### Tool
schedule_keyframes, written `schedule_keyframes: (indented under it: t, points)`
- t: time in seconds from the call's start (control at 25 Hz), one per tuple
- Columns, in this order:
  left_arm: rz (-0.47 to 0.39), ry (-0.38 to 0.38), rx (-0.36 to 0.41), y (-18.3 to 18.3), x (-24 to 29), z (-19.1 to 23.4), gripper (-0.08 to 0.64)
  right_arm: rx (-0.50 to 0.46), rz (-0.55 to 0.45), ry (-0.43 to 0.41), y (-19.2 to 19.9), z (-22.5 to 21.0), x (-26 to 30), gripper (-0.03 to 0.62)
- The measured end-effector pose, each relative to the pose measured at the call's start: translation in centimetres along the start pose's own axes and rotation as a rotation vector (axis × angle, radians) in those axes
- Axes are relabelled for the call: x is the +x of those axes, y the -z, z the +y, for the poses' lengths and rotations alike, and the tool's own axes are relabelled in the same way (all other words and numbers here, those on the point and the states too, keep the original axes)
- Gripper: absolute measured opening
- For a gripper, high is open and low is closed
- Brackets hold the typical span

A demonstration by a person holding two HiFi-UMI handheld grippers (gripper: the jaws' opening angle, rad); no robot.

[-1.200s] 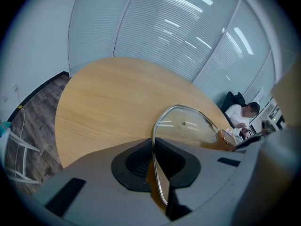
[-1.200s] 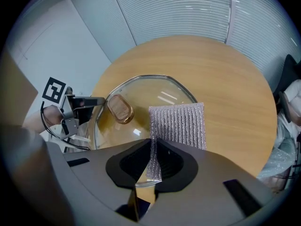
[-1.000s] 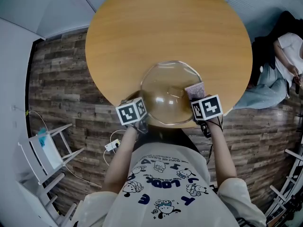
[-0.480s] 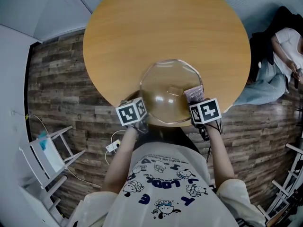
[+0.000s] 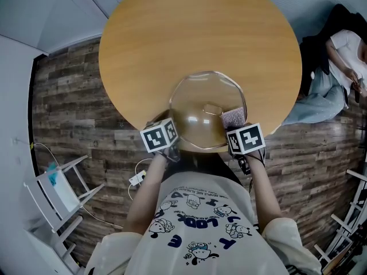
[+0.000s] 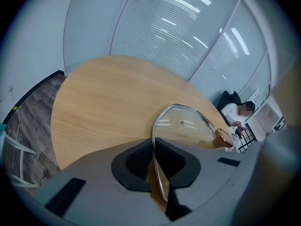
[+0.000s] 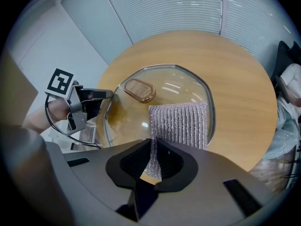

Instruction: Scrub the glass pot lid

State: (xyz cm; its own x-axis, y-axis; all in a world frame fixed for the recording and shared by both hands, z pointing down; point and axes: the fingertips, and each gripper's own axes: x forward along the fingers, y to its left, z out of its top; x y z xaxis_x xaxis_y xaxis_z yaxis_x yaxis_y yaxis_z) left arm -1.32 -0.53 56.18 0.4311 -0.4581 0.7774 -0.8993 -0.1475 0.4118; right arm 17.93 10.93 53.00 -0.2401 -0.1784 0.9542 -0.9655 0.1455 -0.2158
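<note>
The glass pot lid (image 5: pixel 200 105) with a metal rim and a brown knob (image 5: pixel 213 109) is held over the near edge of the round wooden table (image 5: pixel 195 33). My left gripper (image 5: pixel 170 135) is shut on the lid's rim (image 6: pixel 160 173) at its near left. My right gripper (image 5: pixel 232 125) is shut on a silvery ribbed scrubbing cloth (image 7: pixel 181 124), which lies flat on the lid's glass (image 7: pixel 174 86) at the near right, beside the knob (image 7: pixel 139 90). In the right gripper view the left gripper (image 7: pixel 87 100) shows at the lid's left edge.
A seated person (image 5: pixel 344 62) is at the right beyond the table. A white folding rack (image 5: pixel 54 188) stands on the wooden floor at the lower left, with a white cable and plug (image 5: pixel 136 176) near my feet. Window blinds (image 6: pixel 178 27) run behind the table.
My right gripper has drawn the cloth a little towards me and to the left across the lid. The left gripper and the lid have stayed put.
</note>
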Motion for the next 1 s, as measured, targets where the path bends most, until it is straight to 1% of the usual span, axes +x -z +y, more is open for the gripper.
schedule_keyframes:
  t: [0.4,0.68,1.0]
  points:
    - [0.007,0.021,0.008,0.0,0.2,-0.1,0.031,0.016,0.000,-0.040,0.7,2.6,0.6,0.055]
    - [0.010,0.034,0.008,0.0,0.1,-0.1,0.031,0.006,0.005,-0.050,0.7,3.9,0.8,0.055]
    - [0.015,0.054,0.003,0.0,0.1,-0.3,0.031,-0.017,0.013,-0.092,0.3,6.3,1.5,0.054]
